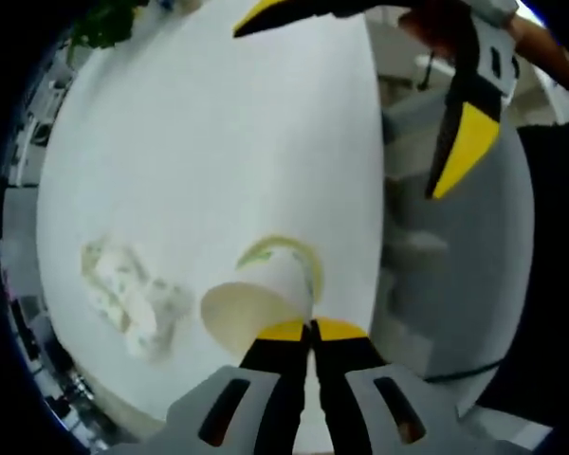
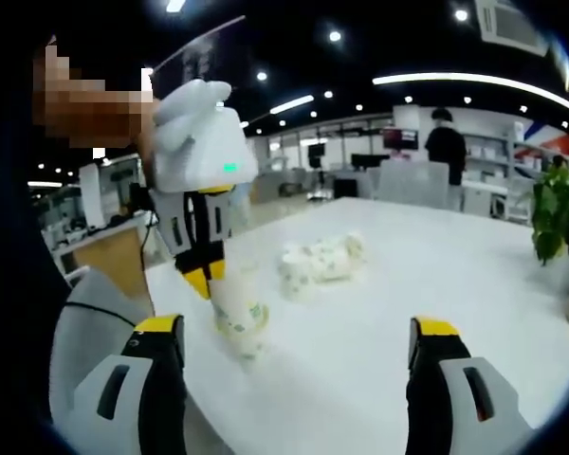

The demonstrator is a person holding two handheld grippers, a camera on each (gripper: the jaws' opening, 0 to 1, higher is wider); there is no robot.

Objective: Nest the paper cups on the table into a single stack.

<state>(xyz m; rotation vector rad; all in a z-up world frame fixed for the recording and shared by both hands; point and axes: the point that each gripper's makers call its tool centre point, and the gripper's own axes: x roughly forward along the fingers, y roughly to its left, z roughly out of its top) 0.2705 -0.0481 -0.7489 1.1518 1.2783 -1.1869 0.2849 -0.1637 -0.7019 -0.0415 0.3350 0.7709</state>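
A white paper cup with a green print (image 1: 266, 299) hangs by its rim from my left gripper (image 1: 311, 330), which is shut on it, low over the white table (image 1: 218, 142). From the right gripper view the same cup (image 2: 239, 318) hangs upright below the left gripper (image 2: 201, 270); I cannot tell whether its base touches the table. A short stack of matching cups (image 1: 133, 289) lies on its side to the left, seen farther back in the right gripper view as the lying stack (image 2: 318, 261). My right gripper (image 2: 296, 327) is open and holds nothing; it also shows as the right gripper (image 1: 346, 104) above the table edge.
A grey chair (image 1: 455, 275) stands just off the table's edge, seen again as the chair (image 2: 90, 322). A potted plant (image 2: 559, 218) sits at the table's far side. A person (image 2: 446, 142) stands far back among desks. Bare tabletop (image 2: 408, 275) surrounds the cups.
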